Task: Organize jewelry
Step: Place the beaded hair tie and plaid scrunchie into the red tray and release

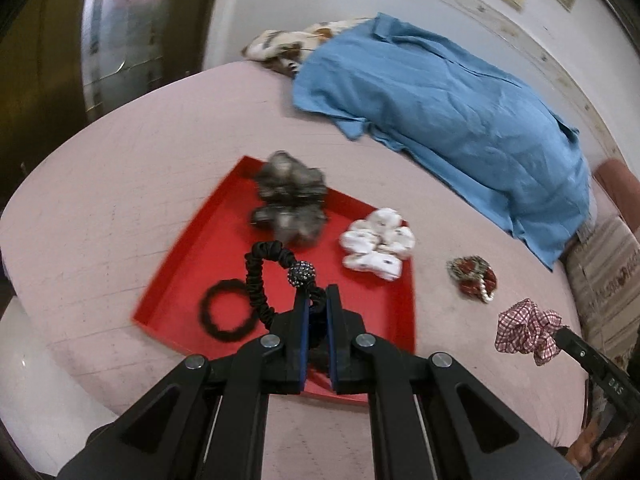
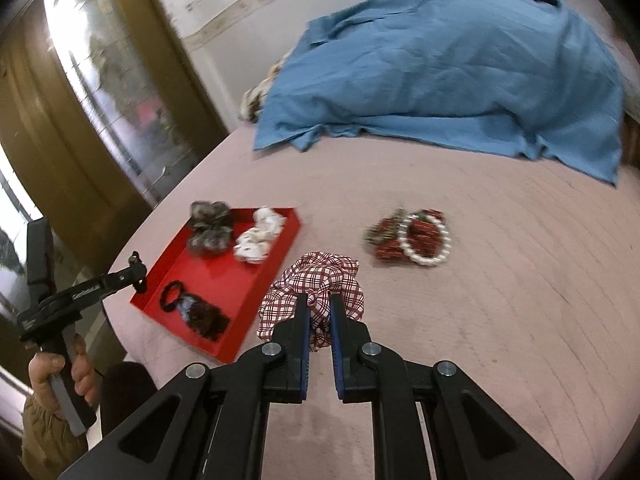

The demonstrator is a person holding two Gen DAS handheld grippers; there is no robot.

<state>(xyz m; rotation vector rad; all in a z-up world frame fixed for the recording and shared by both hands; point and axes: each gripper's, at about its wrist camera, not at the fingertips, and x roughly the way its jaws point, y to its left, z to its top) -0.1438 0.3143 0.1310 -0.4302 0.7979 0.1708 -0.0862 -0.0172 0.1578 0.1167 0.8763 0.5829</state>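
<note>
Red tray (image 1: 192, 280) lower centre; left tool (image 1: 316, 300) clamped on black beaded hair tie (image 1: 276, 268), right tool (image 2: 319, 304) clamped on checked scrunchie (image 2: 316, 280).

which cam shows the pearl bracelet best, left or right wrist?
Right wrist. There the pearl bracelet shows as a full white bead ring lying on the red scrunchie, on the pink bedcover outside the red tray. In the left wrist view only a short run of pearls shows at the scrunchie's lower edge.
</note>
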